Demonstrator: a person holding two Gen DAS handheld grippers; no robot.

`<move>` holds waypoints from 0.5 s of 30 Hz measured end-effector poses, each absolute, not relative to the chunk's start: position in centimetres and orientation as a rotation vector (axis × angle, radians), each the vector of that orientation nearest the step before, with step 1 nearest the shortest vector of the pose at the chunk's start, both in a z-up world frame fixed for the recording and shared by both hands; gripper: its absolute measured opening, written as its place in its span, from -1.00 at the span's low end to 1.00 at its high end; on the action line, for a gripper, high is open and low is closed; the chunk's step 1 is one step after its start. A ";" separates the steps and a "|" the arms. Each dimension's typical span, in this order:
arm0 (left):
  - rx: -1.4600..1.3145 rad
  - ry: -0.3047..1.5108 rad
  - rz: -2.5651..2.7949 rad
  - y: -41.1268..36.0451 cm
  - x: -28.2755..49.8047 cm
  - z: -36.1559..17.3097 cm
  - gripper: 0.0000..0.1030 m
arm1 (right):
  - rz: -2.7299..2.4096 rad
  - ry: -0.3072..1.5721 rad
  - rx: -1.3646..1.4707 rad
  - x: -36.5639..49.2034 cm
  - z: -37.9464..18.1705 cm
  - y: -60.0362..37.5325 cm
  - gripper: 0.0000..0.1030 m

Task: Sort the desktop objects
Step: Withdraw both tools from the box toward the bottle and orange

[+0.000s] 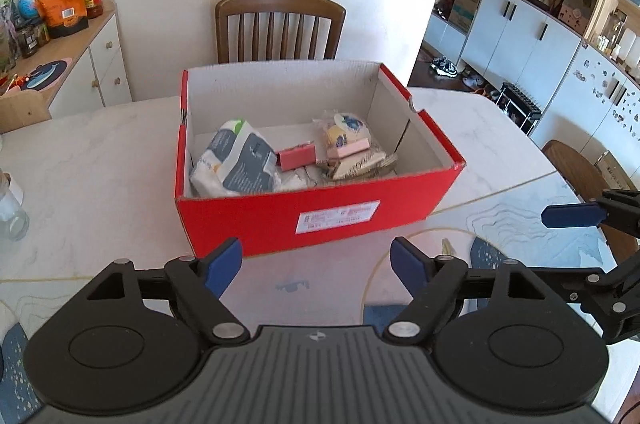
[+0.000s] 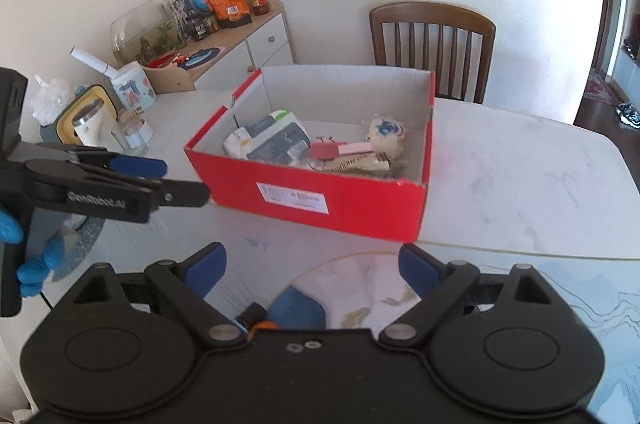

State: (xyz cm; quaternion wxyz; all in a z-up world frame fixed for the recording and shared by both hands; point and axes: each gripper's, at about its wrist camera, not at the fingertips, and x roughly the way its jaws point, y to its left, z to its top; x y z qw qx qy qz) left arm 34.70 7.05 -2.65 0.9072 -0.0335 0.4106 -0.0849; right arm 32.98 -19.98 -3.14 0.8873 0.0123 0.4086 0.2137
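Note:
A red cardboard box (image 1: pixel 280 220) stands open on the white marble table, also in the right wrist view (image 2: pixel 360 212). Inside lie a grey-white packet (image 1: pixel 236 159), a red binder clip (image 1: pixel 296 155), a pink eraser (image 1: pixel 348 147) and a wrapped snack (image 1: pixel 348 127). My left gripper (image 1: pixel 316 264) is open and empty, just short of the box's near wall. My right gripper (image 2: pixel 312 270) is open and empty, above a small black and orange object (image 2: pixel 256 316) on the mat. Each gripper shows in the other's view, the right (image 1: pixel 572 216) and the left (image 2: pixel 160 179).
A wooden chair (image 1: pixel 280 23) stands behind the table. A sideboard (image 1: pixel 80 63) with snack bags and jars is at the left. Cups, a glass (image 2: pixel 130 137) and a tissue holder crowd the table's left end. A patterned blue mat (image 2: pixel 360 288) lies under the grippers. A key-like item (image 1: pixel 446 246) lies by the mat.

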 end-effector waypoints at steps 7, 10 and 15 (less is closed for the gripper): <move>-0.058 0.868 -0.178 6.5 32.6 -5.2 0.84 | 0.432 0.867 -0.023 31.4 -5.2 -20.1 0.81; -0.043 0.883 -0.175 6.2 31.8 -6.6 0.94 | 0.443 0.880 -0.048 30.8 -6.1 -19.7 0.81; -0.025 0.902 -0.186 5.8 30.3 -8.6 0.99 | 0.464 0.902 -0.075 30.0 -7.7 -19.1 0.81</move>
